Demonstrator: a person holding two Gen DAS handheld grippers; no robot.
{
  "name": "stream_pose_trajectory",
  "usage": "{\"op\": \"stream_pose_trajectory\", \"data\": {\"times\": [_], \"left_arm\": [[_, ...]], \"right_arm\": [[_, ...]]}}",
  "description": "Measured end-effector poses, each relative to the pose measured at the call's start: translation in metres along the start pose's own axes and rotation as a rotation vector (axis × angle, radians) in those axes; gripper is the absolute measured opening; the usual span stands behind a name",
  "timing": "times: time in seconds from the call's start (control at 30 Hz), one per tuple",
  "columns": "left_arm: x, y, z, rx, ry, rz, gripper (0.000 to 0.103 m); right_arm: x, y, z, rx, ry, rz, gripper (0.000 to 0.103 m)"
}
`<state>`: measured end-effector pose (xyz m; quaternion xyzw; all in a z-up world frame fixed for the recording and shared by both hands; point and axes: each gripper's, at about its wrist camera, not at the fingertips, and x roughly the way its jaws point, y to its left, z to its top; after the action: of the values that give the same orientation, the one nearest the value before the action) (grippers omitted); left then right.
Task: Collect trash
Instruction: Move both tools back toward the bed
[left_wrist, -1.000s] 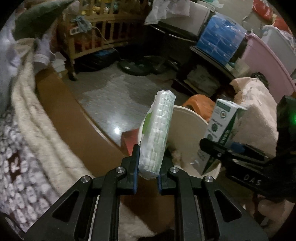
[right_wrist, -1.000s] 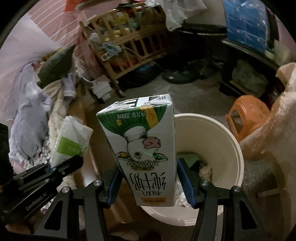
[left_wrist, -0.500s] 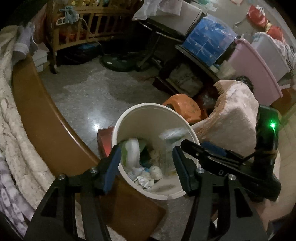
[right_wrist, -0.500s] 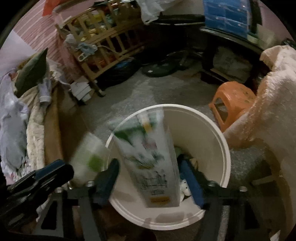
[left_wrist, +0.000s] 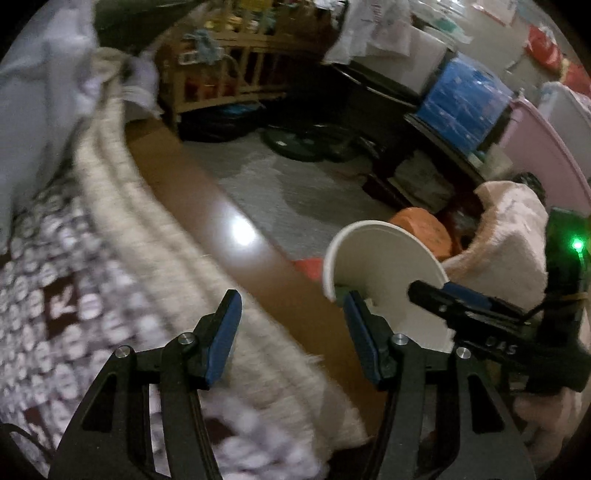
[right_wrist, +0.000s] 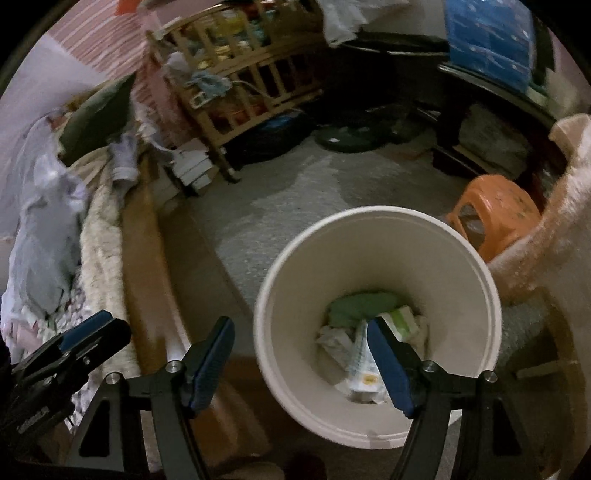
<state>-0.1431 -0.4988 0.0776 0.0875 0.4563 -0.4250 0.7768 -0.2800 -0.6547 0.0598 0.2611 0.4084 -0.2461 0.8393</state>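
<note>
Now both pairs of fingers are seen spread with nothing between them: the right gripper (right_wrist: 299, 360) is held just above the near rim of the round white plastic bin (right_wrist: 491, 291), the left gripper (left_wrist: 291, 338) over the edge of the bed with its cream knitted blanket (left_wrist: 122, 206).

The trash lies in the bottom of the bin: a white-and-green milk carton (right_wrist: 360, 365) and a green-and-white tissue pack (right_wrist: 400, 321). The carton is judged light, stiff-walled and easily crushed, best taken across its flat sides; the pack is judged soft and yielding, best pinched at mid-body.

Only the right wrist view looks down into the bin and shows its contents. From the left wrist view the bin (left_wrist: 373, 254) is seen side-on, its contents hidden, and the right gripper (left_wrist: 436, 295) reaches across it. Farther off, the orange plastic stool (right_wrist: 495, 210) stands on the grey floor (right_wrist: 295, 192).
</note>
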Motion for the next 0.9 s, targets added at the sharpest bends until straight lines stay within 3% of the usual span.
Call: {"op": "stream_pose_trajectory", "data": {"times": [0.5,0.9], "left_arm": [[-0.058,0.110,-0.043,-0.134,-0.054,0.210,0.056],[-0.119,0.241,-0.086,-0.316,-0.070,0.376,0.056]], "right_arm": [[-0.003,0.118,-0.012,-0.190,0.000,0.130,0.072],[0.035,0.247,-0.050,-0.409,0.115,0.271,0.072]]}}
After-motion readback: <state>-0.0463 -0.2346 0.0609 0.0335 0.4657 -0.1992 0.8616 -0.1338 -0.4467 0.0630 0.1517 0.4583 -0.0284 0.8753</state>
